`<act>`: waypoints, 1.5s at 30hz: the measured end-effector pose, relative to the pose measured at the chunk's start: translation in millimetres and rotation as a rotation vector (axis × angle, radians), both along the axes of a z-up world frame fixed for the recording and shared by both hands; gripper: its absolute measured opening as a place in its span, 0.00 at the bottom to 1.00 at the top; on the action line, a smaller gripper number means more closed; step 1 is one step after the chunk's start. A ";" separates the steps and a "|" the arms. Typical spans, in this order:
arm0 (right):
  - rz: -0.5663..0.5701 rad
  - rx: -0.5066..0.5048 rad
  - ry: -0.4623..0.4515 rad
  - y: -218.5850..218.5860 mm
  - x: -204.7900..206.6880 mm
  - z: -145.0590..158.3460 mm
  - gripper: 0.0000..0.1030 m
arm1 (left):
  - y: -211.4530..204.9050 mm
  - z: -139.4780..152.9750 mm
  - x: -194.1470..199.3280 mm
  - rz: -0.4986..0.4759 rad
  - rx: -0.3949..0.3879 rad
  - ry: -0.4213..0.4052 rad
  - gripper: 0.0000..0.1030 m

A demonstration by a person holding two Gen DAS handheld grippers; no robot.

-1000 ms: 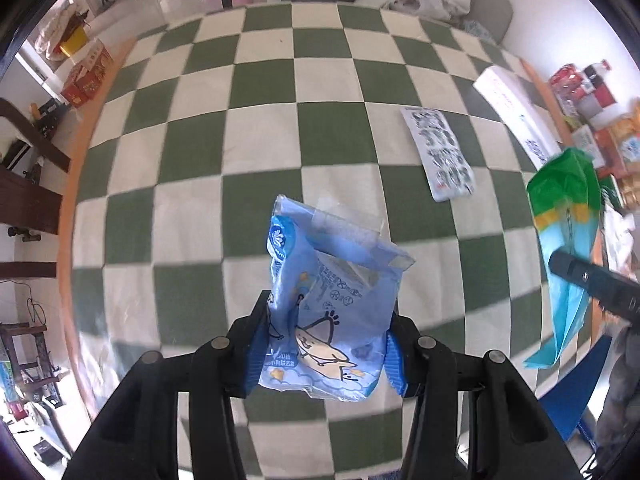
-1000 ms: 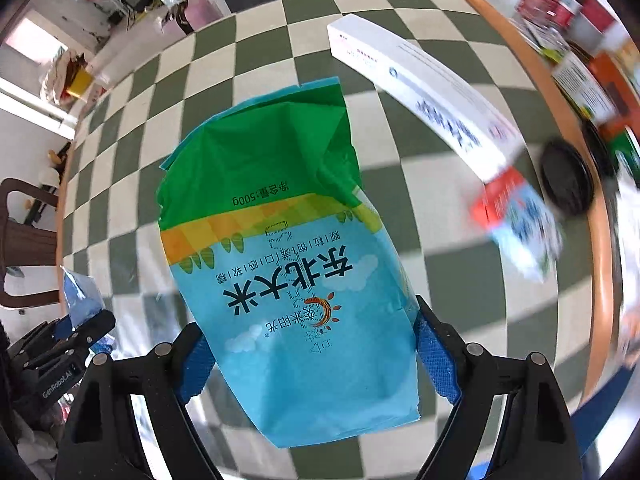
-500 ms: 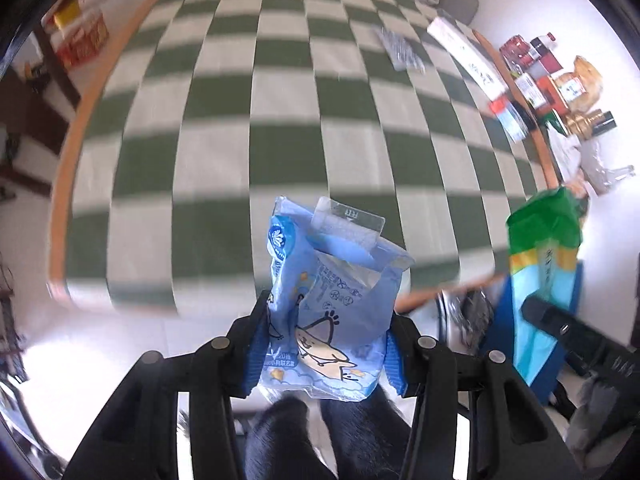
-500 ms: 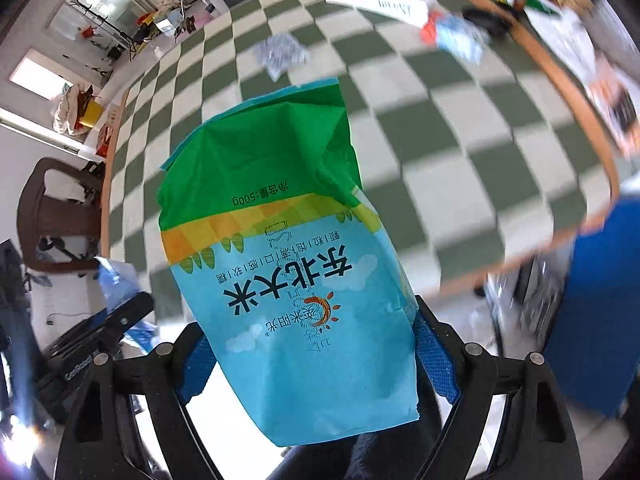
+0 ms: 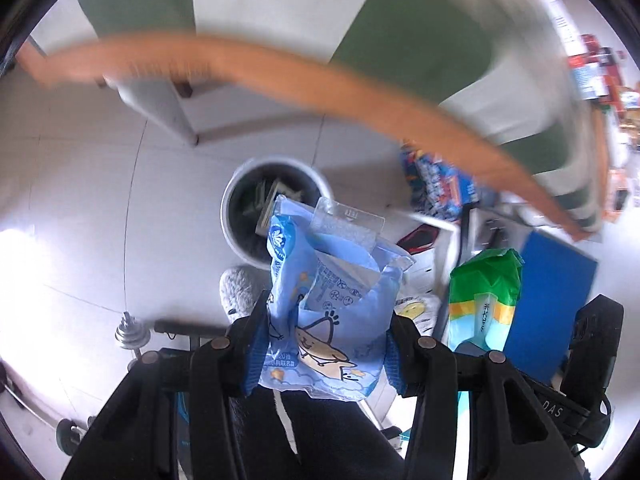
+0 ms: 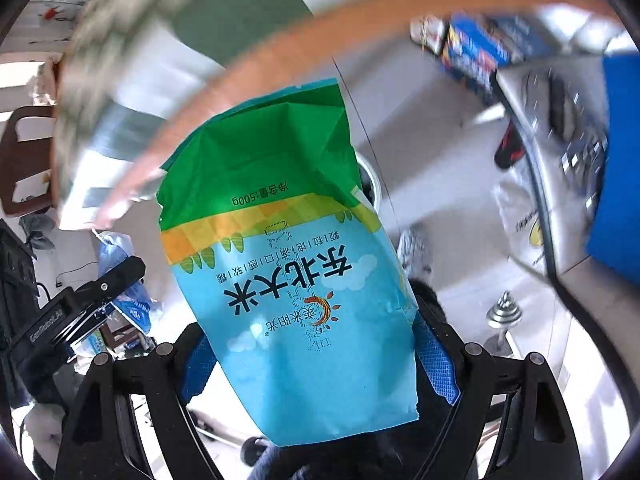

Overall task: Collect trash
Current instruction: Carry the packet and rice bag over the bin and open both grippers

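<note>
Over the bin: we hold both bags above the floor.
Left gripper: clamps our blue wrapper above the grey bin.
Right gripper: grips our green-and-blue bag.

On the pale tiled floor a round grey bin stands, a small dumbbell at its seven o'clock.

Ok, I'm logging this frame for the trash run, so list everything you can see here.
blue wrapper: 1, light blue, gripped in left tongs.
rice bag: 1, green, yellow and blue, gripped in right tongs.
trash bin: 1, grey, on floor beyond the blue wrapper, holding some rubbish.
table edge: 1, orange-brown, blurred, above.
blue panel: 1, right of rice bag.
left tongs: black, blue pads.
right tongs: same.
</note>
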State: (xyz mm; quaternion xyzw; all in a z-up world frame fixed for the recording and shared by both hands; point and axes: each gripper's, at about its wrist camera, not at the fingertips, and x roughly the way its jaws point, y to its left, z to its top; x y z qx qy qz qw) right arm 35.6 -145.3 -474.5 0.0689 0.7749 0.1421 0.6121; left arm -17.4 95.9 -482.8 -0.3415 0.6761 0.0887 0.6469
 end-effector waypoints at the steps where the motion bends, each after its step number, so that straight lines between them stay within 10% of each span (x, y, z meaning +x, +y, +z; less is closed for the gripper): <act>1: -0.002 0.002 0.017 0.1 -1.7 -18.2 0.85 | -0.8 -16.3 0.4 0.004 -0.006 0.012 0.43; 14: -0.069 0.021 0.094 29.7 19.4 -281.4 0.85 | 23.6 -236.9 33.6 0.052 -0.100 0.094 0.49; 19: -0.086 0.033 0.125 45.0 28.1 -351.5 0.85 | 35.6 -268.9 39.4 0.031 -0.054 0.106 0.88; 23: -0.041 0.040 0.140 62.2 26.0 -383.0 0.93 | 47.0 -271.3 30.7 0.039 0.012 0.114 1.00; 33: 0.051 -0.057 0.026 75.8 16.5 -360.2 1.00 | 46.5 -245.4 4.2 -0.053 0.292 0.140 1.00; 45: 0.191 -0.207 -0.111 59.8 8.0 -297.8 1.00 | 5.8 -202.7 -16.1 -0.128 0.306 0.150 1.00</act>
